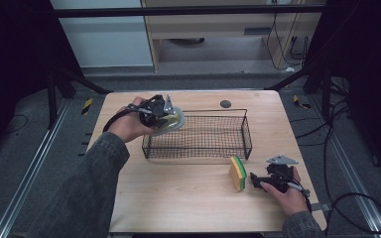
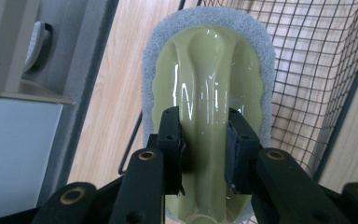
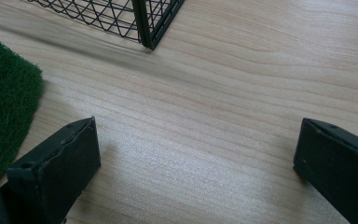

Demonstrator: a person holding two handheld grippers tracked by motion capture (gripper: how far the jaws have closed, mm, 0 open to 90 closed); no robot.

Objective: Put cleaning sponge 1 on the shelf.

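2 grippers: both mine, 1 in each hand.
Left gripper [image 2: 204, 149]: jaws clamped on the raised handle of the olive scrubber [image 2: 209, 84], held over the left end of the wire basket [image 1: 198, 136].
Right gripper [image 3: 196, 163]: jaws spread wide, nothing between them, low over the table [image 3: 223, 102].
Sponge [image 1: 237, 173]: on edge, just beside my right gripper.

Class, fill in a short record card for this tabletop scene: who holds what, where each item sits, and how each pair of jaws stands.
held item: scrubber pad with olive plastic handle
holder: left gripper, jaws shut on the handle ridge
position of held item: over the left end of the wire basket
right gripper: jaws open, nothing between them, low over the wooden table
sponge: yellow with green scouring side, on edge, left of the right gripper
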